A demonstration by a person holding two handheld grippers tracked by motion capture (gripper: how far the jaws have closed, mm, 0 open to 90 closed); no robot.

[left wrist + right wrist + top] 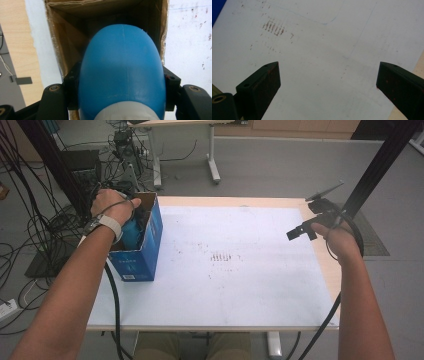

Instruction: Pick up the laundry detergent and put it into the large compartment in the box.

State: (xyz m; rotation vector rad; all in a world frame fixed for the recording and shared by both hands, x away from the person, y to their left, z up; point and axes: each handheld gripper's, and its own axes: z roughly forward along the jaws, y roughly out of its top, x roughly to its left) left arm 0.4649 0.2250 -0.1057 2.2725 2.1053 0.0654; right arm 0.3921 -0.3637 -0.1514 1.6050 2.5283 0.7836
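Observation:
An open blue cardboard box point(136, 256) stands at the left side of the table. My left gripper point(134, 220) points down into it, shut on a blue plastic bottle point(131, 234) with a white neck. In the left gripper view the bottle point(122, 65) sits between the black pads point(72, 81), its rounded end inside the box's brown interior point(66, 37). My right gripper point(300, 231) hovers over the table's right edge. Its jaws are open with nothing between them point(328, 75), above the white sheet point(319, 50).
A white sheet point(240, 265) with small brown marks point(220, 257) covers the wooden table. Tangled cables point(30, 220) and equipment lie on the floor at the left. A black frame post point(382, 162) rises at the right, and another table's legs point(212, 155) stand behind.

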